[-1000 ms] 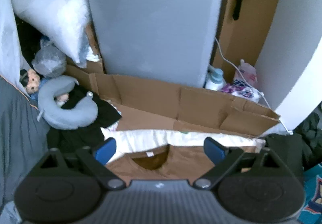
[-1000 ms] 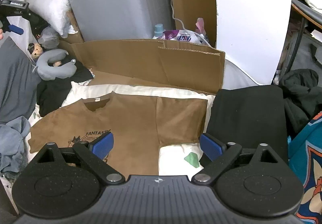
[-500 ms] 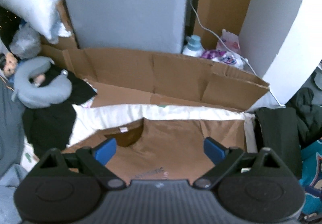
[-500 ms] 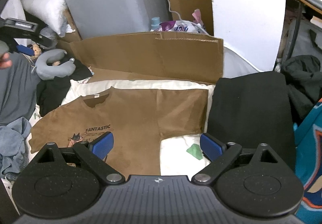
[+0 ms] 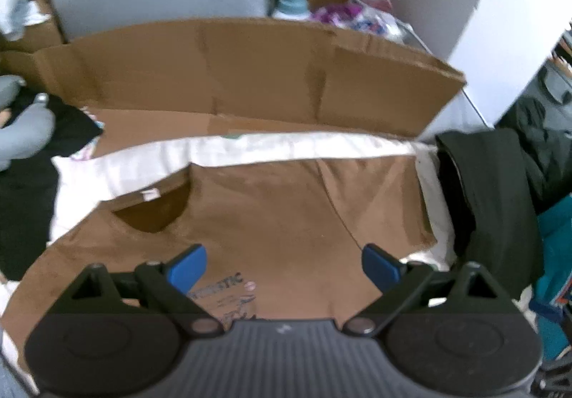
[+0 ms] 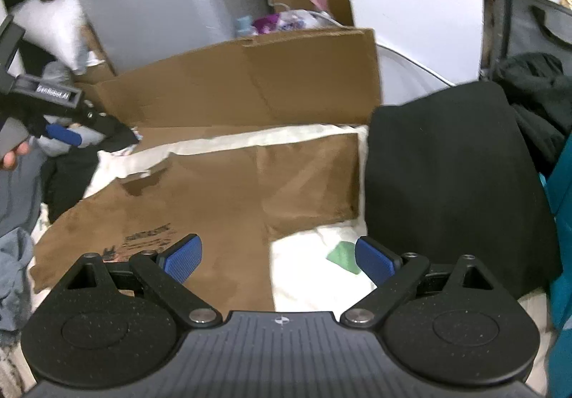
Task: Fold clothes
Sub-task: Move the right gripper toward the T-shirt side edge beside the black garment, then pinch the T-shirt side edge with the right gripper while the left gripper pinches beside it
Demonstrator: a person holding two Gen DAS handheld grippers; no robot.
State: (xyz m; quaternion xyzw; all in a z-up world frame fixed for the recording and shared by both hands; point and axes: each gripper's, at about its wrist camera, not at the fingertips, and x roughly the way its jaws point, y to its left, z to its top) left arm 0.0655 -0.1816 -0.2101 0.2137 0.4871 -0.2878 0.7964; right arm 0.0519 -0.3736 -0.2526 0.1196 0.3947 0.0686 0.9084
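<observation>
A brown T-shirt (image 5: 279, 212) with a dark print lies flat on white bedding (image 5: 118, 172), its neck opening (image 5: 153, 215) at the far left. My left gripper (image 5: 283, 267) hovers over the shirt's chest, open, with nothing between its blue pads. In the right wrist view the same T-shirt (image 6: 214, 197) spreads from the left to a sleeve (image 6: 307, 183) at the right. My right gripper (image 6: 277, 258) is open and empty above the shirt's near right edge. The left gripper (image 6: 89, 133) shows at that view's left side, held by a hand (image 6: 12, 155).
A folded black garment (image 6: 447, 176) lies right of the shirt, touching the bedding's edge. A cardboard wall (image 5: 250, 76) stands behind the bedding, with a grey wrapped panel (image 6: 161, 4) and bottles beyond. Dark clothes and a grey neck pillow (image 5: 21, 133) lie at the left.
The left gripper has swung down and to the right, from facing the back wall to hovering over the shirt. The right gripper has shifted slightly closer. Both stay open.
</observation>
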